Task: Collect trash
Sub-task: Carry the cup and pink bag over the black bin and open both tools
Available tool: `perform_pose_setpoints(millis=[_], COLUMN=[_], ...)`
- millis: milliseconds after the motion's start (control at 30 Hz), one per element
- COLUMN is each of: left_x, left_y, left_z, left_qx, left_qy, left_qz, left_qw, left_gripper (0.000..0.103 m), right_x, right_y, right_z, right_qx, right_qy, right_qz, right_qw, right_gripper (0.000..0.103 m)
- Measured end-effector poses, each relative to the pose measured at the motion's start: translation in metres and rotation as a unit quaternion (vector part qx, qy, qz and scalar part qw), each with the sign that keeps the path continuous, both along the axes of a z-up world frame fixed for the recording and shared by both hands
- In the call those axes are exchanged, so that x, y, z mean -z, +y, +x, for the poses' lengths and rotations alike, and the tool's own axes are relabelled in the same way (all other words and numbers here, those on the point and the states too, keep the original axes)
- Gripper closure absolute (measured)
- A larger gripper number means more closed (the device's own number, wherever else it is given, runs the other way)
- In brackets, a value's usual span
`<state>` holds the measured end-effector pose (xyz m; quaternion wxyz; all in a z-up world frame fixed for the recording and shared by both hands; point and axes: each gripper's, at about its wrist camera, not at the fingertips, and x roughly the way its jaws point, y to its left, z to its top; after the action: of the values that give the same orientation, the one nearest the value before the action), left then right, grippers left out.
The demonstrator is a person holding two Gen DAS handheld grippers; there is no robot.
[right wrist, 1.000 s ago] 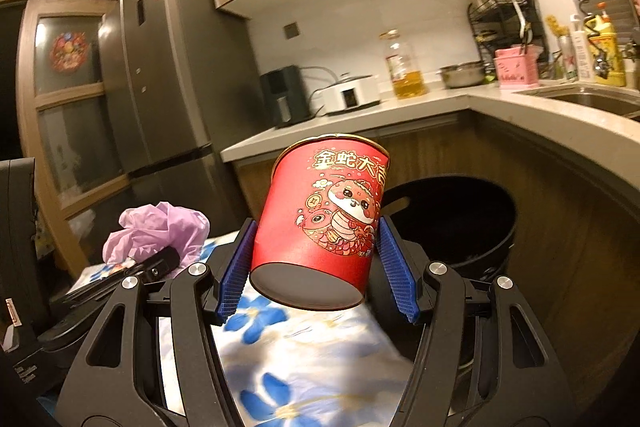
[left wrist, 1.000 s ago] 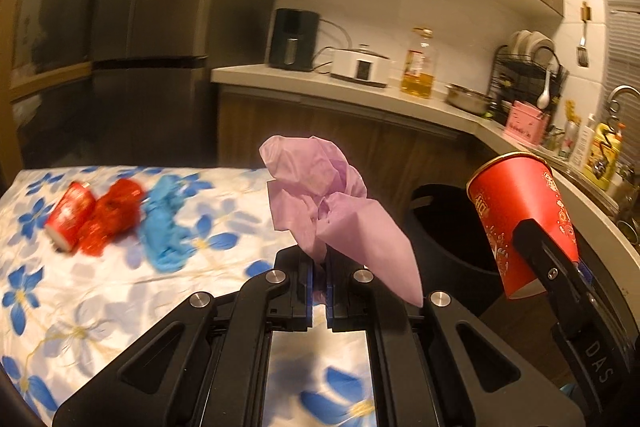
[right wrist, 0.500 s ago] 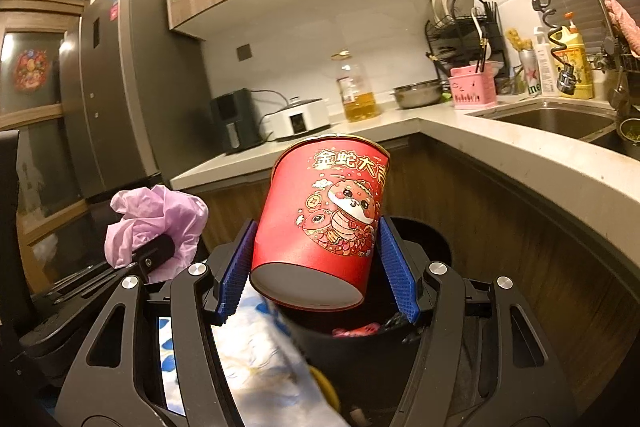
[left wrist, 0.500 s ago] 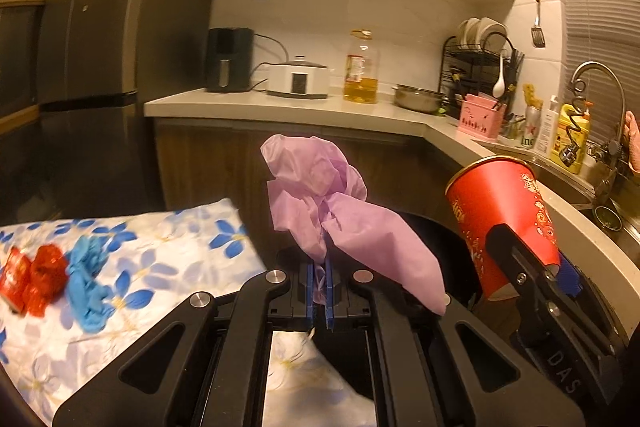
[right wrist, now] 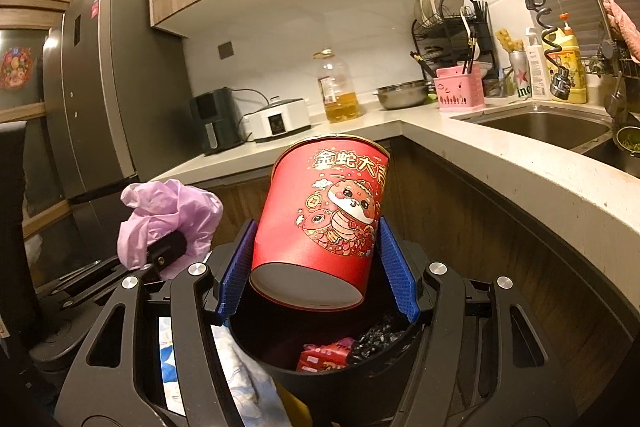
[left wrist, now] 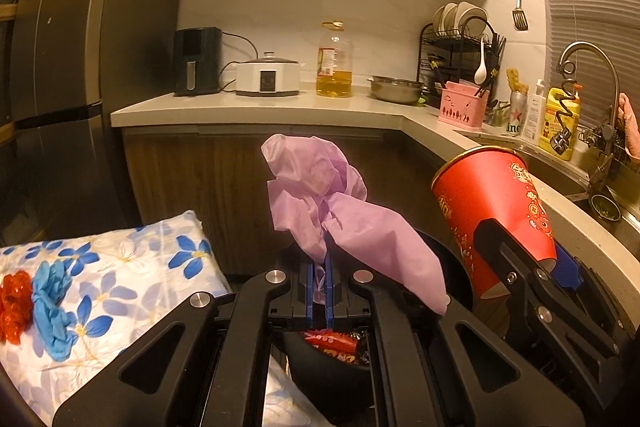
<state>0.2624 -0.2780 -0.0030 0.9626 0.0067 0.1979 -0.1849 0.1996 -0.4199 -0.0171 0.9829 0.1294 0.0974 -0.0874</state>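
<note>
In the left wrist view, the far left edge holds a red wrapper [left wrist: 14, 301] and a crumpled blue glove [left wrist: 50, 307] lying side by side on a table with a blue-flowered cloth [left wrist: 132, 267]. At the centre of the frame the left gripper [left wrist: 319, 269] has its jaws pressed together on a crumpled purple glove [left wrist: 332, 215], which stands up above the blue pads and droops to the right. Directly below the jaws, at lower centre, sits the black trash bin [left wrist: 320, 367] with red wrappers inside. To the right, the red paper cup [left wrist: 492, 215] leans in the other gripper's grasp, in front of the counter [left wrist: 260, 105] and the sink [left wrist: 560, 179].

In the right wrist view, the purple glove [right wrist: 168, 223] shows at middle left, pinched by the left gripper. At the centre the right gripper [right wrist: 316, 267] clamps the red paper cup [right wrist: 324, 227] between its blue pads [right wrist: 236, 267], the cup tilted with its mouth pointing up and away. Below it, at lower centre, the trash bin [right wrist: 256, 347] opens underneath, holding a red packet [right wrist: 324, 357] and dark scraps. The counter [right wrist: 520, 179] curves along the right side.
</note>
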Motion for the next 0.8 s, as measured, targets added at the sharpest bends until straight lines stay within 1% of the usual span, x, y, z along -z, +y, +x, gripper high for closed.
perform_pose_setpoints(millis=[433, 667, 800], left_x=[0.009, 0.009, 0.011], left_y=[-0.013, -0.013, -0.016], left_z=[0.019, 0.028, 0.030], left_qx=[0.017, 0.020, 0.025], left_qy=[0.007, 0.013, 0.011], left_qz=[0.010, 0.003, 0.005], left_qw=[0.9998, 0.9997, 0.9996], left_gripper=[0.099, 0.099, 0.099], right_x=[0.007, 0.009, 0.009], right_y=[-0.009, -0.013, -0.016], right_z=[0.011, 0.015, 0.018], right_qx=[0.002, -0.001, -0.004], right_qy=[0.007, 0.007, 0.006], right_qz=[0.005, 0.009, 0.010], right_qw=[1.000, 1.000, 1.000], right_gripper=[0.043, 0.043, 0.043])
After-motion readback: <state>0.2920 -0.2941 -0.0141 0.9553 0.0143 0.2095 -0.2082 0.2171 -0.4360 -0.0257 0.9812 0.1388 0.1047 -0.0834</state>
